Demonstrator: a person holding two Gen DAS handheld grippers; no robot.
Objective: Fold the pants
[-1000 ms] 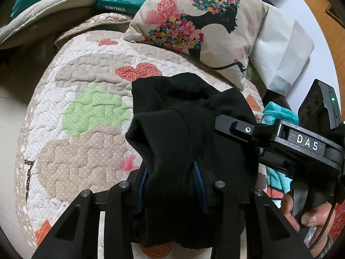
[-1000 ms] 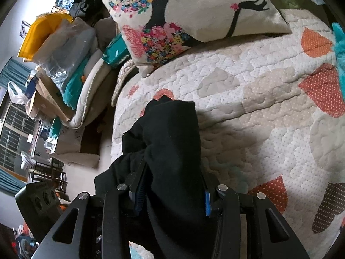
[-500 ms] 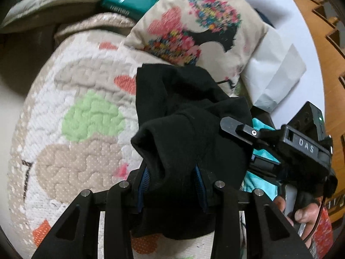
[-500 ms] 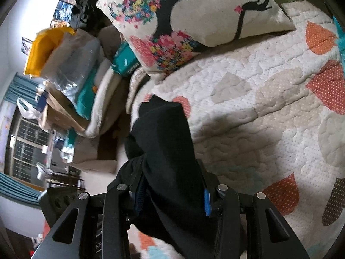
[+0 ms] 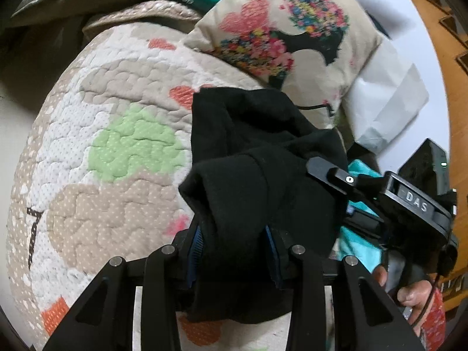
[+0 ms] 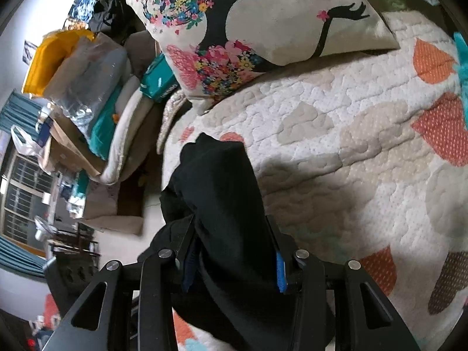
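Ahead, cushion (image 5: 286,26) on quilt (image 5: 96,134), just beyond pants (image 5: 263,158)

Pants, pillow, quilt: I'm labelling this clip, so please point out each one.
pants (image 5: 263,158), left wrist view, bunched black fabric ahead of the gripper
pillow (image 6: 280,14), right wrist view, cream face beside the silhouette
quilt (image 5: 137,143), left wrist view, green patch

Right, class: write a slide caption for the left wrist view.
Left gripper clamps black pants above a quilt.
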